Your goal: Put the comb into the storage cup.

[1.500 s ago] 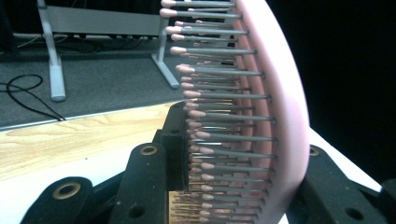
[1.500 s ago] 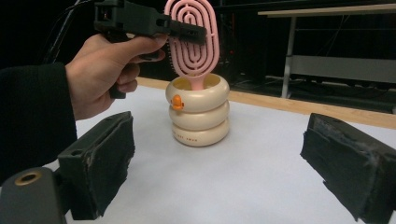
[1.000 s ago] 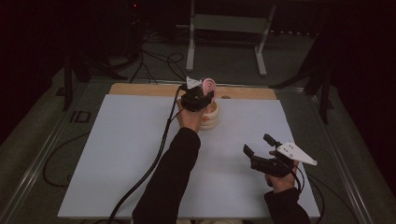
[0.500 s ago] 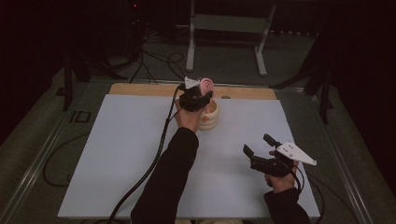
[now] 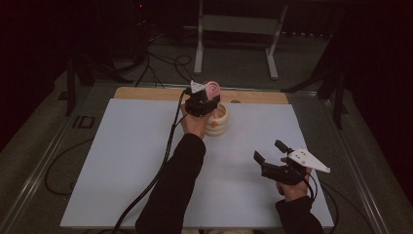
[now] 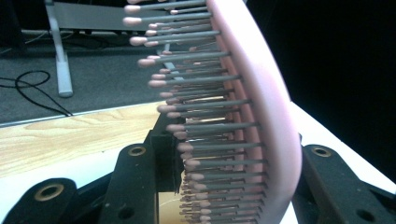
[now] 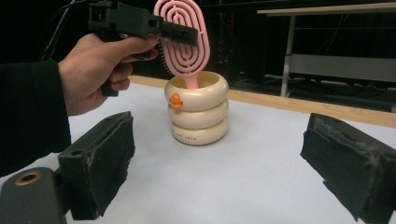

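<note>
Now my left claw [image 7: 180, 32], jaws just easing apart, flanks the pink hairbrush [image 7: 182, 35] standing handle-down in the far cream holder [image 7: 198, 109]; next, back away cleanly. My right claw [image 5: 268, 151] idles open, near right.

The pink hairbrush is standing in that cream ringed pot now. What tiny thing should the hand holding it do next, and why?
Probably open the left claw a little more and lift it away. The pink hairbrush already stands handle-down inside the cream holder, and the jaws, which have just been opening, sit at its head. From the pictures I cannot tell whether the pads still press on it. The right claw waits open, apart.
</note>
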`<state>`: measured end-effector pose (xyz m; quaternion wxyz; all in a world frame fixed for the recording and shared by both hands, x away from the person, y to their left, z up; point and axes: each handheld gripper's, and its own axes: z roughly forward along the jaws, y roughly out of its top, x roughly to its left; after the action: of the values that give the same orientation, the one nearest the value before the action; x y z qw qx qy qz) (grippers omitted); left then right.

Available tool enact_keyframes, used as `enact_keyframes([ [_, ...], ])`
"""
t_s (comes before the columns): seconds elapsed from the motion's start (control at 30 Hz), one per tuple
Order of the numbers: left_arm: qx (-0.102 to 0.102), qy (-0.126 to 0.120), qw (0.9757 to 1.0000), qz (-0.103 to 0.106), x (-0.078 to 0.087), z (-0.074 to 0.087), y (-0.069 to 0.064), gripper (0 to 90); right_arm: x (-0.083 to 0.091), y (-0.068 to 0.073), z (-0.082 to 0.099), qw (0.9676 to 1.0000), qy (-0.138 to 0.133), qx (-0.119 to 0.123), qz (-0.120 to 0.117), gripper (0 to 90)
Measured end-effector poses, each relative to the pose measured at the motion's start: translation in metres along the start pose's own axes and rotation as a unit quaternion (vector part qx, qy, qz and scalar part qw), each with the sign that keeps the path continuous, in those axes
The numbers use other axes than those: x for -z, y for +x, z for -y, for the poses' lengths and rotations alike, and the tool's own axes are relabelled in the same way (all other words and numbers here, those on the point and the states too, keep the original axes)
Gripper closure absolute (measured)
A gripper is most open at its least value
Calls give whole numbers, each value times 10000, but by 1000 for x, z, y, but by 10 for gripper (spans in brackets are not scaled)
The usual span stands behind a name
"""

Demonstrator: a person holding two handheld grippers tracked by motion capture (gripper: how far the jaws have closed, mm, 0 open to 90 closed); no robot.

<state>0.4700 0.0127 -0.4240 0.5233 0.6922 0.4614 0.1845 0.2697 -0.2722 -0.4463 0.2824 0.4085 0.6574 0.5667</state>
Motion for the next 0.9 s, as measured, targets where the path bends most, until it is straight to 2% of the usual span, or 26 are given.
enact_keyframes([
  [0.9, 139, 1, 9999, -93, 4, 5, 14, 537, 0, 0, 0, 10000, -8, 16, 10, 88],
])
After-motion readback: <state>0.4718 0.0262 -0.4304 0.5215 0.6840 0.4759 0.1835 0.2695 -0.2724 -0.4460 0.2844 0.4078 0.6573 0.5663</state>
